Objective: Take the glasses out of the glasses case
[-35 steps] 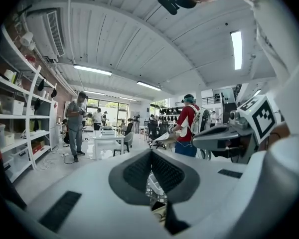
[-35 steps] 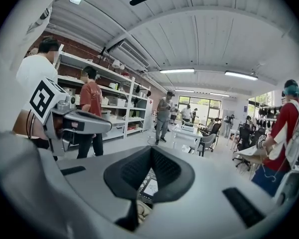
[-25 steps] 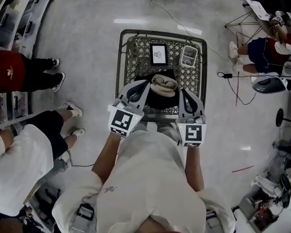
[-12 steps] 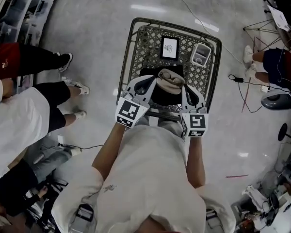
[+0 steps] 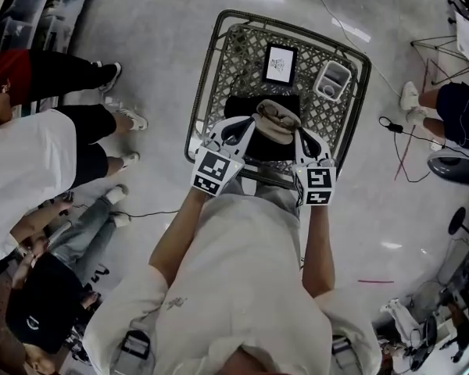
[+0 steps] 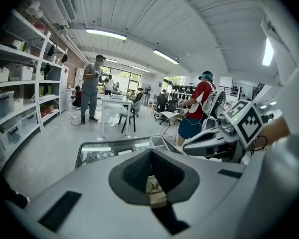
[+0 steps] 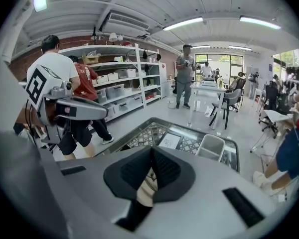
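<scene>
A beige glasses case (image 5: 275,126) lies open on a black cloth (image 5: 246,105) at the near side of a small patterned table (image 5: 209,76). Dark-framed glasses (image 5: 274,113) rest on top of it. My left gripper (image 5: 248,126) hangs just left of the case, its jaws together with nothing held. My right gripper (image 5: 300,137) hangs just right of the case, also shut and empty. In the left gripper view the pads (image 6: 139,171) meet, and a sliver of the beige case (image 6: 154,189) shows below them. The right gripper view shows the same beige sliver (image 7: 147,187) under closed pads.
A black-framed card (image 5: 280,63) and a small white tray (image 5: 333,80) sit at the table's far side. People stand close on the left (image 5: 31,162), another sits at the right (image 5: 453,100). Cables (image 5: 399,143) trail over the floor to the right.
Both grippers have sunk toward the case and tipped further down, still flanking it. The people at the left have shifted. The case and glasses have not moved.
</scene>
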A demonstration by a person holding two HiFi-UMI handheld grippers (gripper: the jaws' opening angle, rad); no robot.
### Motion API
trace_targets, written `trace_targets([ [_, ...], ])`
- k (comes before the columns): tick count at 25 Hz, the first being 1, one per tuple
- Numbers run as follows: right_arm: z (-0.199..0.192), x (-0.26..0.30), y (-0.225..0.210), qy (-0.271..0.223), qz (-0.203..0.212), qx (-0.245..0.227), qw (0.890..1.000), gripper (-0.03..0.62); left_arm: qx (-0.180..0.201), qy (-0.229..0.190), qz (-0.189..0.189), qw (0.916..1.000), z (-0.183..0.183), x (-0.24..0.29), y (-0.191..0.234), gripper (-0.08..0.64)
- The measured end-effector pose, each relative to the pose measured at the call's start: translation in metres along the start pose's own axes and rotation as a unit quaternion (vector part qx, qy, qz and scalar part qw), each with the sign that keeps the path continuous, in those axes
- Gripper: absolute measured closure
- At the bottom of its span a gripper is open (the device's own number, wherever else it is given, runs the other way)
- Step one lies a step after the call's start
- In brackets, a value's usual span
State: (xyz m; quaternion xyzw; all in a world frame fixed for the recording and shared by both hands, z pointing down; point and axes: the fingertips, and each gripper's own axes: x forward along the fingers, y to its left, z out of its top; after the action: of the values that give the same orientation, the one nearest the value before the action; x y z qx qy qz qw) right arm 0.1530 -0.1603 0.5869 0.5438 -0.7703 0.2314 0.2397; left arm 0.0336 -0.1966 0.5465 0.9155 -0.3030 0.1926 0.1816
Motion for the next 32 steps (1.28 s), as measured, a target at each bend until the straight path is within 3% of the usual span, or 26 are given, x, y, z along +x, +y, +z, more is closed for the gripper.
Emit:
trace_targets([
  [16,-0.078,0.056,0.004,0.096,0.048,-0.083,0.991,0.568,-0.027,0.072,-0.005,0.997,-0.068,0.047,-0.011,0.546],
  [22,-0.096,0.068,0.003,0.115,0.054,-0.088,0.988,0.566,-0.037,0.09,-0.007,0.9953,-0.087,0.057,-0.012,0.546],
  [32,-0.119,0.089,0.011,0.151,0.078,-0.159,0.973,0.55,-0.052,0.103,-0.005,0.9933,-0.103,0.063,-0.014,0.546],
])
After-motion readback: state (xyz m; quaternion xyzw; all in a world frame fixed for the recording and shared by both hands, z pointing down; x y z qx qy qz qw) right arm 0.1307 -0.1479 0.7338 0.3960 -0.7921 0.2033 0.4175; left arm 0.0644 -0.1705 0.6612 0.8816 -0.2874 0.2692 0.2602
